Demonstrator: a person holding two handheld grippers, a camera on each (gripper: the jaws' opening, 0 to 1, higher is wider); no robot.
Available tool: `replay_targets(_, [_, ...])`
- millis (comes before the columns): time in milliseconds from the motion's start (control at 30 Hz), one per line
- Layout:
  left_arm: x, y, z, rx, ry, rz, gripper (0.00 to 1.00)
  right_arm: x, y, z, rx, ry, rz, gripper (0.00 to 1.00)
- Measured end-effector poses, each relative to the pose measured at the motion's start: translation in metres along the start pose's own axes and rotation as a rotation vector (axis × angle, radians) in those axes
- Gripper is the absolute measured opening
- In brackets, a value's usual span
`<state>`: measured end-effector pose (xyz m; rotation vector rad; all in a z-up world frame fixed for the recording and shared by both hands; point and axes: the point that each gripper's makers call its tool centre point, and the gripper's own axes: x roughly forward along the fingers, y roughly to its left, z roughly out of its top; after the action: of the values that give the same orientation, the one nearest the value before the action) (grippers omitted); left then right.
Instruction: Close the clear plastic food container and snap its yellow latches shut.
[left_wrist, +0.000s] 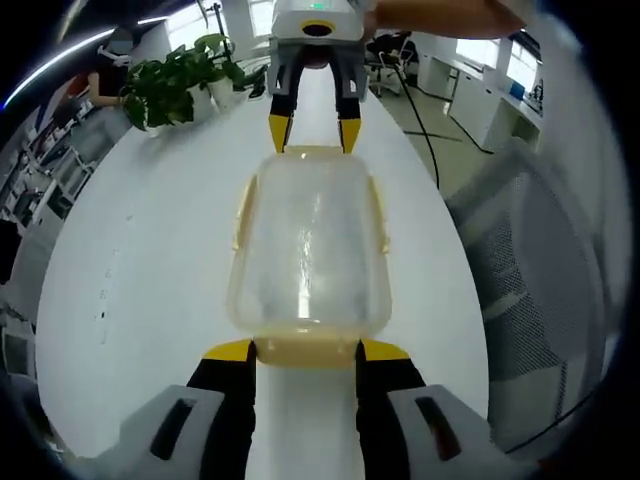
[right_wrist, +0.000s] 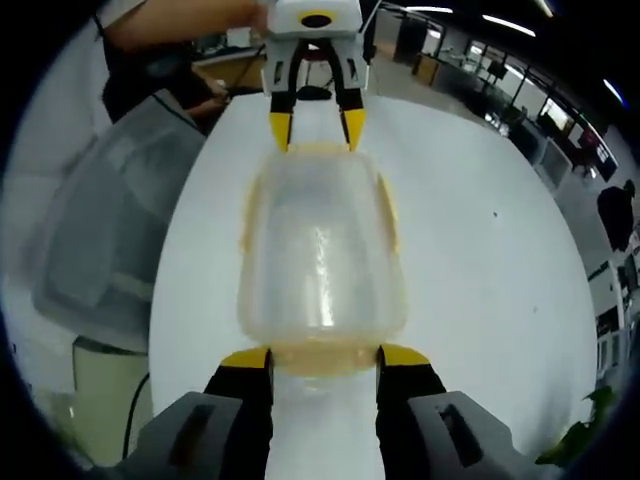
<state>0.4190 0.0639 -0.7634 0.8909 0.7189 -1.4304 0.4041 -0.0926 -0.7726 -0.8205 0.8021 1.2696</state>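
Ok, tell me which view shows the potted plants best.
The left gripper view: the potted plants stand whole at the table's far end. The right gripper view catches just a few leaves at its lower edge.

Cloudy through the container (left_wrist: 308, 255) walls, so contents impossible to tell, likewise whether the end latches (left_wrist: 305, 349) are snapped. Chair (left_wrist: 545, 270) cut off at the left gripper view's right side. Blurred plants (left_wrist: 180, 85) and desks (right_wrist: 520, 90) far behind, too small for detail.
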Motion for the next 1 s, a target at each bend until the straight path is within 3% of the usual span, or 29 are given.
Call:
replay_targets(667, [0.02,0.001,0.02,-0.011,-0.008,-0.006,0.38,-0.005,-0.004,-0.029,0.009,0.021,0.017,0.38])
replay_targets(1000, [0.029,0.004,0.021,-0.03,-0.002,-0.002,0.38,-0.001,-0.006,-0.04,0.003,0.04,0.036,0.38])
